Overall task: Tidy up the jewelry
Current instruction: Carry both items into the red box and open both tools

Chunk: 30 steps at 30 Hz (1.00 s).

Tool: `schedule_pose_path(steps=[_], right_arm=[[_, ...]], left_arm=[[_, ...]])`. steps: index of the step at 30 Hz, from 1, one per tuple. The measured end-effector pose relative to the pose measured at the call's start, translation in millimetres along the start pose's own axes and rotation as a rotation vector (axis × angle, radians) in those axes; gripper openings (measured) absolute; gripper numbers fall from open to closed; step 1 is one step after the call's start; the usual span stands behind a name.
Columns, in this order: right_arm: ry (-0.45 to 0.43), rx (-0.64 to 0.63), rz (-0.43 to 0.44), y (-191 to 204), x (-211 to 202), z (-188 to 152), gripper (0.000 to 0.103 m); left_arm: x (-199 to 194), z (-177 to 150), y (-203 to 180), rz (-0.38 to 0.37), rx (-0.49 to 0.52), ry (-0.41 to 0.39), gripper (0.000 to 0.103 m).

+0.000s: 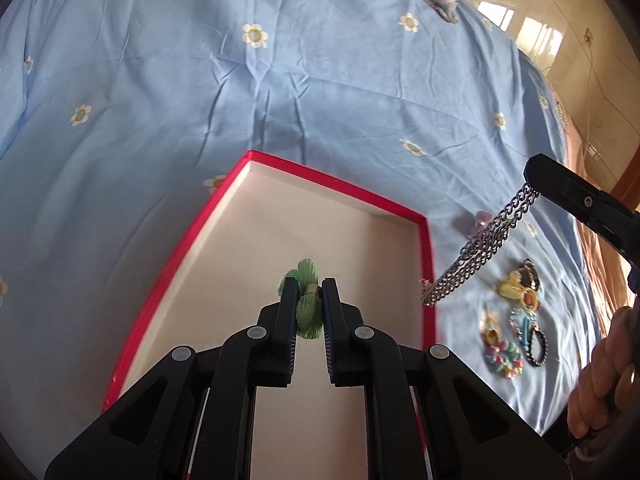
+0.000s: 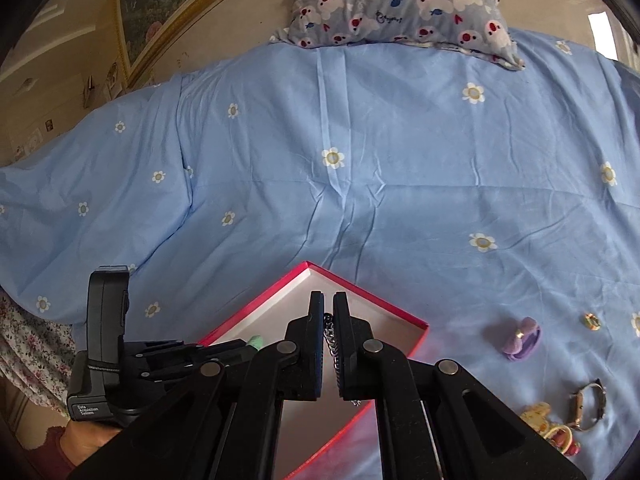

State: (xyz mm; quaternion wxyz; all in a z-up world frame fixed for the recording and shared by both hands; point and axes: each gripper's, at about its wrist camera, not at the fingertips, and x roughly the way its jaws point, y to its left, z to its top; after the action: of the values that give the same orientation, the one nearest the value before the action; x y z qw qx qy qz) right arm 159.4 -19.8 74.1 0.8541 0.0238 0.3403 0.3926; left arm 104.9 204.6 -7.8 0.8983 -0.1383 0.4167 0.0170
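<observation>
Jewelry is not in our red box (image 1: 428, 264) yet. Our left gripper (image 1: 310, 296) holds a green bow (image 1: 308, 280) over the box, our right gripper (image 2: 324, 312) pinches a silver chain (image 1: 476, 248), and more bits (image 1: 516, 320) wait on the bed.

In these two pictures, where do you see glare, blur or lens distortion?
Left wrist view: strong window glare on the shiny floor; the red box rim bends from fisheye distortion. Right wrist view: even light, dark corners, and the silver chain looks soft.

Red-rimmed white box (image 1: 428, 264), green hair tie (image 1: 308, 304), silvery chain (image 1: 476, 248), perhaps lilac clip (image 2: 520, 340), daisy-dotted blue sheet (image 1: 280, 80).
</observation>
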Motion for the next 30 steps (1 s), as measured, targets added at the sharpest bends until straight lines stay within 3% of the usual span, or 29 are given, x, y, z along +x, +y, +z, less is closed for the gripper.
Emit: schedule_pose_path(steps=[6, 14, 26, 29, 30], right_arm=[[0.052, -0.013, 0.039, 14, 48, 0, 0.004], [0.171, 0.043, 0.047, 1, 97, -33, 0.004], [0.307, 0.088, 0.065, -13, 123, -67, 0.004], [0.326, 0.098, 0.078, -13, 126, -70, 0.005], [0.327, 0.103, 0.081, -13, 125, -70, 0.007]], left_arm=[[18, 10, 18, 0.028, -0.022, 0.021, 0.010], [46, 6, 28, 0.068, -0.043, 0.079, 0.010], [59, -4, 32, 0.097, -0.056, 0.105, 0.013], [60, -4, 32, 0.107, -0.055, 0.111, 0.017], [60, -4, 32, 0.114, -0.056, 0.114, 0.023]])
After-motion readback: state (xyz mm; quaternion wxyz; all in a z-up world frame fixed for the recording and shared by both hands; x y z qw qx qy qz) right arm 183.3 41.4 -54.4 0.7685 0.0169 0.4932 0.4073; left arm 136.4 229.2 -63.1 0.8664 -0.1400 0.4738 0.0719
